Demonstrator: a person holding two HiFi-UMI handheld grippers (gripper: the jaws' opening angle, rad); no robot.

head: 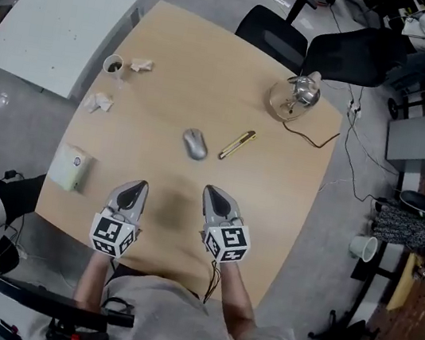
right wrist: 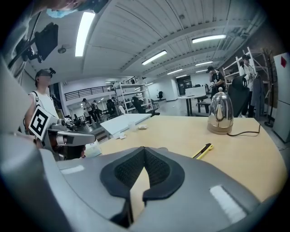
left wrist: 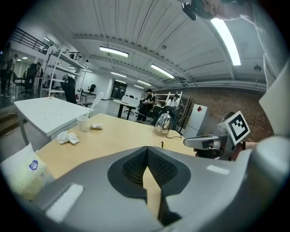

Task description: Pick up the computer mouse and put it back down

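Shut tight, right gripper (head: 213, 193): ribbed dark pads meeting tip to tip, nothing between. Left gripper (head: 140, 186) likewise closed and empty. Both low over near edge of pale wood-grain table (head: 177, 46); contact with top not clear. Next out, computer mouse (head: 195, 144), flat on table, ahead of both, a little left of right gripper's line and right of left gripper's; right gripper the nearer. Long axis running roughly away from person, far end skewed left. Smooth grey domed shell, rounded, probably best pinched across narrow width; jaws to open first. Just beyond and right, slim yellow-and-black utility knife (head: 237, 144), near mouse, not touching. Farthest, shiny metal kettle (head: 300, 93), cord trailing toward right edge.
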